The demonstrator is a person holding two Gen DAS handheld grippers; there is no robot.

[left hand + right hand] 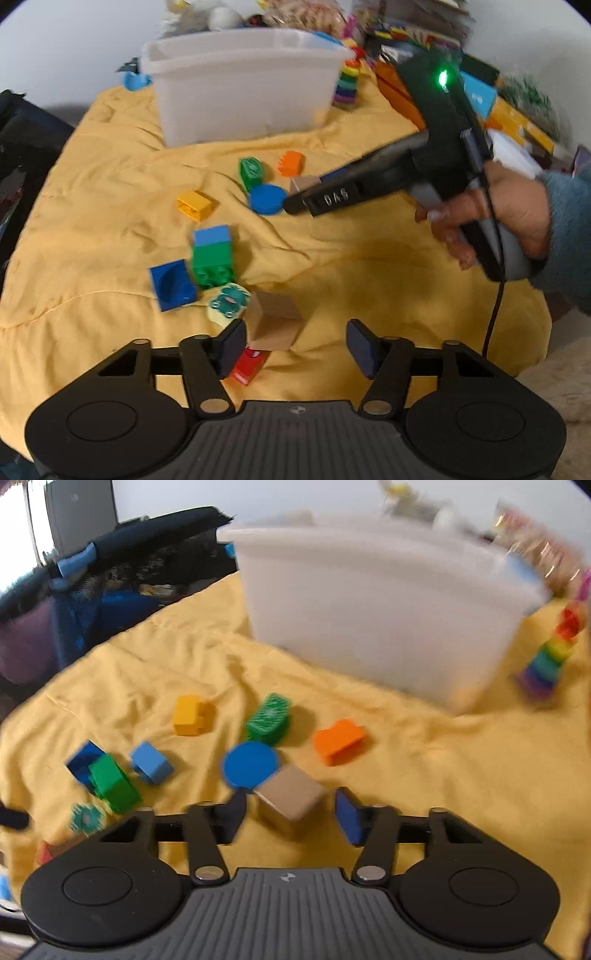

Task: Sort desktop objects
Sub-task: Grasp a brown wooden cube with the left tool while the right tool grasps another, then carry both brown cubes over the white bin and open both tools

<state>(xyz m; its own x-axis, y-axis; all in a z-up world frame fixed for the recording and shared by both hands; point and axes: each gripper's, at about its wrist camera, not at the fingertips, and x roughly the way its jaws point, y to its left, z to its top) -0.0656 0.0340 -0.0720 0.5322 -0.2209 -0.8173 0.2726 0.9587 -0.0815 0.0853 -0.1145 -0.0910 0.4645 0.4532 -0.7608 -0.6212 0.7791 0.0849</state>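
Note:
Toy blocks lie scattered on a yellow cloth (pixel 351 258). My left gripper (pixel 295 345) is open; a tan wooden cube (pixel 275 325) sits by its left finger, a red block (pixel 248 365) beneath. My right gripper (pixel 290 812) is open, with another tan cube (pixel 291 797) between its fingers; whether they touch it I cannot tell. It also shows in the left wrist view (pixel 299 201), reaching beside a blue disc (pixel 266 199). Nearby lie green (pixel 269 718), orange (pixel 338 740), yellow (pixel 190 716) and light blue (pixel 151 762) blocks.
A white plastic bin (pixel 240 85) stands at the back of the cloth. A rainbow stacking toy (pixel 349 83) stands to its right, with boxes and clutter (pixel 480 96) behind. A dark mesh object (pixel 110 590) lies off the cloth's left edge.

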